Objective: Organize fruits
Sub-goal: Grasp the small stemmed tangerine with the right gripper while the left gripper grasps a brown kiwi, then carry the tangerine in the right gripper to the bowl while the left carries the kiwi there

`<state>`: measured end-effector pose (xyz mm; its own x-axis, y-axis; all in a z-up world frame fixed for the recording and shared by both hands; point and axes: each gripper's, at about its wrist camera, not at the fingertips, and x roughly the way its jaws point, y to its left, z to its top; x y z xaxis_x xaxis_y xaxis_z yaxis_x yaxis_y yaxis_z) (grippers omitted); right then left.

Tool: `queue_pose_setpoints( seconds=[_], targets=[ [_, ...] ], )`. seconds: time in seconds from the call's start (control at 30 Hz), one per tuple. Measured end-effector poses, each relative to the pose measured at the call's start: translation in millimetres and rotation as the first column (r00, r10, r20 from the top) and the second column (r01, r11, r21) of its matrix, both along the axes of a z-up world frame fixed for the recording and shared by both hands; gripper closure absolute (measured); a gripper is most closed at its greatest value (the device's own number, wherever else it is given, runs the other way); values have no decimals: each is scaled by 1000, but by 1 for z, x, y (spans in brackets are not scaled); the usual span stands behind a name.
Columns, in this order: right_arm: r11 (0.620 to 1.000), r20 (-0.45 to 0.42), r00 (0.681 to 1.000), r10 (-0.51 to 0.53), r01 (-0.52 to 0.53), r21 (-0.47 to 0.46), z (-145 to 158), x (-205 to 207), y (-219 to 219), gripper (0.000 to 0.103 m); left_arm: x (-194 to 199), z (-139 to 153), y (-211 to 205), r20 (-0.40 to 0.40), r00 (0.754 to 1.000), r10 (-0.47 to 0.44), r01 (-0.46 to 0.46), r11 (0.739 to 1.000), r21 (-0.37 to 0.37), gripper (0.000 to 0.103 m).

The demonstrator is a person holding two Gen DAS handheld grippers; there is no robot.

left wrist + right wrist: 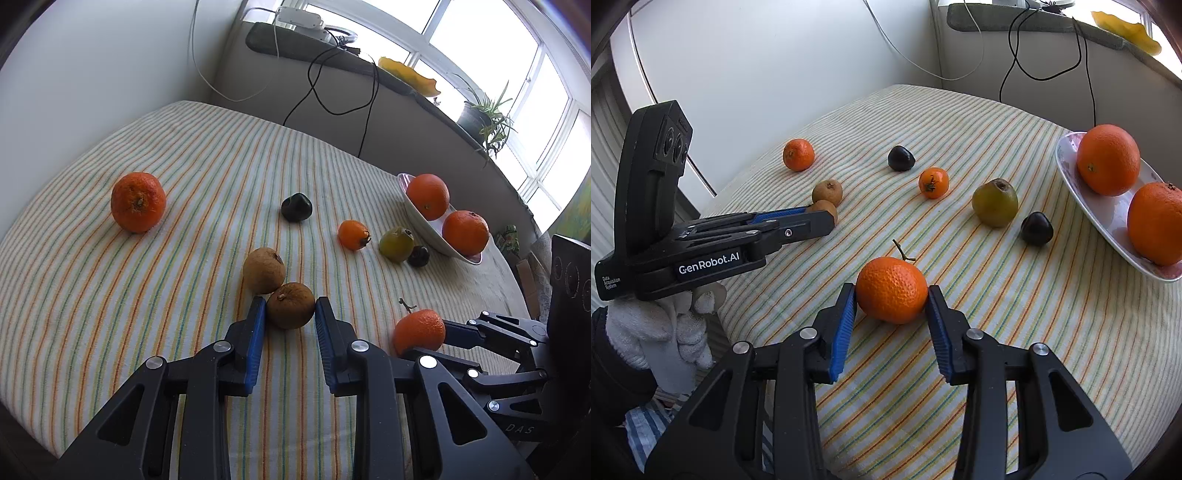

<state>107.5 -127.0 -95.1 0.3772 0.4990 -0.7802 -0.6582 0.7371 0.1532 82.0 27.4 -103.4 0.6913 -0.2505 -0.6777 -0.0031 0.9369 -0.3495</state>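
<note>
Nearest the lens, our left gripper (290,308) has its blue pads closed against both sides of a wrinkled brown fruit (290,305) resting on the striped cloth (147,314); a second brown fruit (264,270) touches it from behind. Our right gripper (892,291) likewise clamps a stemmed tangerine (892,290) on the cloth, both pads in contact. Beyond these lie a small orange fruit (933,182), a green fruit (994,202), two dark fruits (901,158) (1037,228) and a lone tangerine (798,154). At far right, a white dish (1108,214) holds two large oranges (1108,159) (1156,223).
</note>
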Motion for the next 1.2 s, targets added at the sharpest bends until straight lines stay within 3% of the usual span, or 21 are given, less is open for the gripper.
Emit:
queue_pose_setpoints(
  seconds=[0.6, 1.2],
  targets=[
    [997, 26, 997, -67, 65, 48, 19, 2, -27, 64, -4, 22, -15, 47, 998, -31, 32, 999, -23, 78],
    [975, 97, 971, -218, 211, 75, 52, 25, -78, 64, 40, 44, -68, 95, 983, -160, 164, 986, -34, 78]
  ],
)
